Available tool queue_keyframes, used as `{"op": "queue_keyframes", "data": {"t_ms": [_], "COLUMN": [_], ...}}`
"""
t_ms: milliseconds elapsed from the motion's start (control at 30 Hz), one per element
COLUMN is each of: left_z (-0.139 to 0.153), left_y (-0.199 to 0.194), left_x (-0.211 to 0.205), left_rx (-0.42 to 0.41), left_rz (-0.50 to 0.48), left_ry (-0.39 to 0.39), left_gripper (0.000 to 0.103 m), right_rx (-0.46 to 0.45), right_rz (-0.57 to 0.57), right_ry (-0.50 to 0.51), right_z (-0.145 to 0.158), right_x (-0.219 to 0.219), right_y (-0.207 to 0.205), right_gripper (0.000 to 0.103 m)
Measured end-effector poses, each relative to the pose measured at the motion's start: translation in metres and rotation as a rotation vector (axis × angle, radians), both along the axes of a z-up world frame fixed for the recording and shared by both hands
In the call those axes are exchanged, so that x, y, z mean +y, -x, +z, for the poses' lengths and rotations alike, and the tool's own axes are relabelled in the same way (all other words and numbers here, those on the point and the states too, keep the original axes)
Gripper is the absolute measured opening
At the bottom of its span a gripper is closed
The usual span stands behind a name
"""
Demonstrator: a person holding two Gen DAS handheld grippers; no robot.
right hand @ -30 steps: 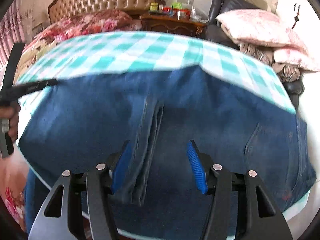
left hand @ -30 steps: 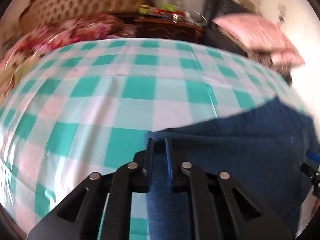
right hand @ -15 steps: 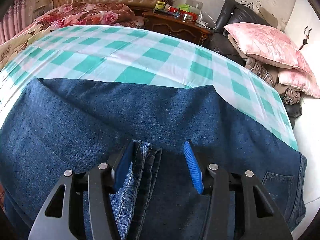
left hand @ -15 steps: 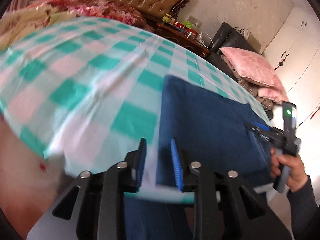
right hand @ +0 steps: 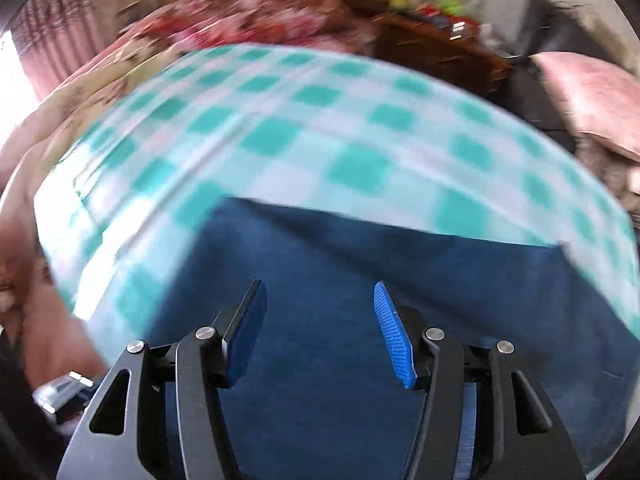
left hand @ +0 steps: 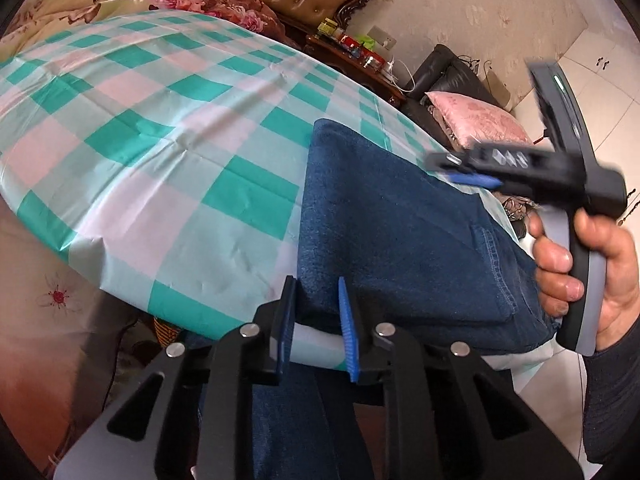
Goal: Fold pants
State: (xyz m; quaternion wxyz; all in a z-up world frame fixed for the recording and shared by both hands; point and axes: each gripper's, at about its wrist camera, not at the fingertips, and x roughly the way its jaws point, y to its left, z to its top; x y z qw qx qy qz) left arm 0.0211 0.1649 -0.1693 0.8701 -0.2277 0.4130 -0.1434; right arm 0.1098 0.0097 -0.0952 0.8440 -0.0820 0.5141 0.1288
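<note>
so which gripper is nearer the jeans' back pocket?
Right. The right gripper hovers just beyond the back pocket; the left gripper sits at the jeans' near-left corner.

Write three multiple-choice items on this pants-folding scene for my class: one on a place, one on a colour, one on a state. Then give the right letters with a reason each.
1. Where do the folded blue denim pants lie?
A. in the middle of the bed
B. at the bed's near edge
C. on the floor

2. Which colours check the checked plastic sheet beneath them?
A. red and black
B. yellow and grey
C. green, pink and pale blue

3. How does the right gripper stand?
A. jaws apart, nothing between the pads
B. clamped on a pillow
C. clamped on the pants

Key: 1 B, the denim reaches the sheet's near rim and hangs over it; 2 C, those squares show in both views; 3 A, its blue pads stand clear above the denim.
</note>
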Motion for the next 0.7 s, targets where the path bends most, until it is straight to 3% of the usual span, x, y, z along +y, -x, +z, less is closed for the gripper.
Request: {"op": "queue_keyframes", "data": {"t_ms": [133,267,400,700], "left_z": [0.000,0.005,0.009,0.010], "left_y": [0.002,0.008,0.010,0.013], "left_x": [0.000,-0.004,-0.005,-0.004], "left_rx": [0.000,-0.017,-0.023,-0.015], "left_rz": [0.014,0.037,0.047,0.061], "left_ry": [0.004,-0.022,-0.027,-0.019], "left_gripper": [0.019,0.016,0.015,0.021], "right_rx": [0.063,0.050,-0.012,-0.012], "right_rz": [0.038,0.078,0.088,0.085], "right_ry": [0.013,0.057,0.140,0.138], "right_z": [-0.020,-0.040,-0.049,-0.051], "right_x": [0.044,0.076,0.089,0.088], "right_y": [-0.007,-0.008,-0.003,-0.007], "right_gripper": [0.054,0.054,0.058,0.058]}}
